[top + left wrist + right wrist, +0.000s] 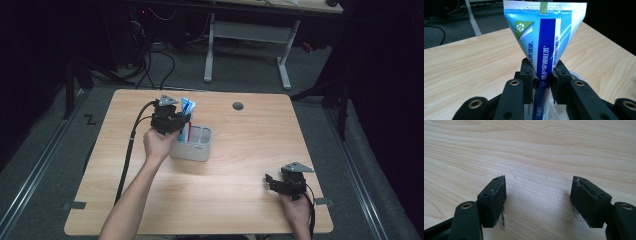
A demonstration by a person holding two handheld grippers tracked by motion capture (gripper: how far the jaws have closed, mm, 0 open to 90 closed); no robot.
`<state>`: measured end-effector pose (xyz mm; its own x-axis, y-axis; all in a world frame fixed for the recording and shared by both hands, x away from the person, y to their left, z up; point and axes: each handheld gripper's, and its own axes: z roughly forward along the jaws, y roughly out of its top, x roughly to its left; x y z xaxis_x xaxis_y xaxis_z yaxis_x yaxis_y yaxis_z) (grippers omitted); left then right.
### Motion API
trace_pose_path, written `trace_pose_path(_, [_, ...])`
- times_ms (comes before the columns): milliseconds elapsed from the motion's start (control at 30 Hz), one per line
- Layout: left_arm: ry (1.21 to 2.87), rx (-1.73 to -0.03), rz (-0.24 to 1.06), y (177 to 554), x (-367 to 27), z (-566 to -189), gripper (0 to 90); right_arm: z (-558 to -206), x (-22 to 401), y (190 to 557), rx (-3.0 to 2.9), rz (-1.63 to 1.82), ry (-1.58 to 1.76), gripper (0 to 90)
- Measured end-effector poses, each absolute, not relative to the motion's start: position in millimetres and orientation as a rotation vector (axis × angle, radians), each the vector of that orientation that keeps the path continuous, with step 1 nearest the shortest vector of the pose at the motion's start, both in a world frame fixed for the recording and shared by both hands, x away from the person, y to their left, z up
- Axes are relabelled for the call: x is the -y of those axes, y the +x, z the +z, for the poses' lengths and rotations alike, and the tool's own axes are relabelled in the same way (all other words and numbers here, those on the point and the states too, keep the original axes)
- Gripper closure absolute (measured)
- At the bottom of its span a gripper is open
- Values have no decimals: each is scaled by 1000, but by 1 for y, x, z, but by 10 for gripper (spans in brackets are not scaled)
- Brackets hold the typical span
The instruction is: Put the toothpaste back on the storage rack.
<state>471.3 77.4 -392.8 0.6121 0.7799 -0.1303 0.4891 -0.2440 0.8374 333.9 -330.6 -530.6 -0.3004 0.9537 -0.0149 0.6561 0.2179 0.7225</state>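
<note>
Toothpaste tube [544, 42], blue-and-white, crimped end up, pinched in left tongs [542, 75]; right tongs [537, 200] wide apart, empty

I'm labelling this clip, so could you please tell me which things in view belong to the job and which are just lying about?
In use:
- blue-and-white toothpaste tube, clamped in the left gripper
- pale grey plastic compartment holder

Idle:
- right gripper, open over the light wooden table
- white-legged desk behind
</note>
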Motion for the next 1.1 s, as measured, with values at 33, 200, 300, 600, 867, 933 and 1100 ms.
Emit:
trace_pose_path(33, [1906,-1014,392,471,-78,-393,746,-531,331,334,-2036,857,1484,293])
trace_pose_path(200, [1920,-1021,395,469,-79,-396,745,-531,330,334,-2036,858,1486,293])
trace_pose_path(300, [1923,-1024,387,468,-80,-398,745,-531,331,334,-2036,857,1484,293])
trace_pose_path(600, [1938,-1051,352,465,-82,-407,743,-531,330,334,-2036,857,1486,293])
trace_pose_path(867, [1933,-1062,341,463,-85,-410,742,-531,330,334,-2036,856,1486,293])
trace_pose_path(933, [1934,-1062,338,462,-85,-410,741,-531,330,334,-2036,857,1486,293])
trace_pose_path(1100, [1917,-1076,333,461,-89,-411,731,-531,330,334,-2036,857,1486,293])
